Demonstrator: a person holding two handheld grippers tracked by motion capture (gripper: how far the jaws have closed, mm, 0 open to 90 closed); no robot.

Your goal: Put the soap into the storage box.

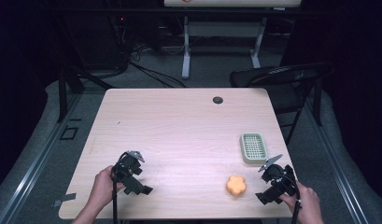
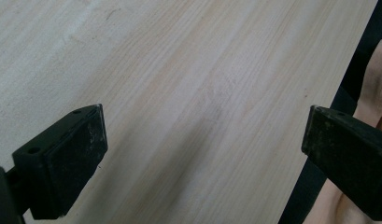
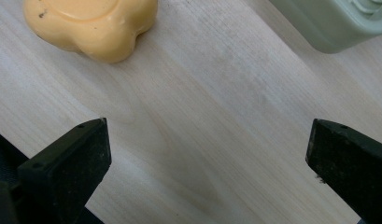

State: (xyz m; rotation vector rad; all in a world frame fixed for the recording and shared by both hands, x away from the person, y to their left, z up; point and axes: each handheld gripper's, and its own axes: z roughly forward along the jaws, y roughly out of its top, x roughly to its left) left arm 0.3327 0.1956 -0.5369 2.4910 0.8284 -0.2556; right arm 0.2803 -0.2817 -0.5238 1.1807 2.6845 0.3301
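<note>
An orange flower-shaped soap (image 1: 236,185) lies on the table near the front right; the right gripper view shows the soap (image 3: 93,25) at upper left. A pale green slatted soap dish (image 1: 253,147) sits behind it, and a corner of the dish (image 3: 333,23) shows at upper right. My right gripper (image 1: 268,196) is just right of the soap, open, with bare wood between its jaws (image 3: 207,154). My left gripper (image 1: 138,187) rests at the front left, open over bare wood (image 2: 205,140), far from both things.
The light wooden table (image 1: 179,126) has a dark round grommet (image 1: 218,100) near its far edge. A black folding chair (image 1: 282,79) stands beyond the right back corner. Cables and a white desk frame (image 1: 186,42) lie on the floor behind.
</note>
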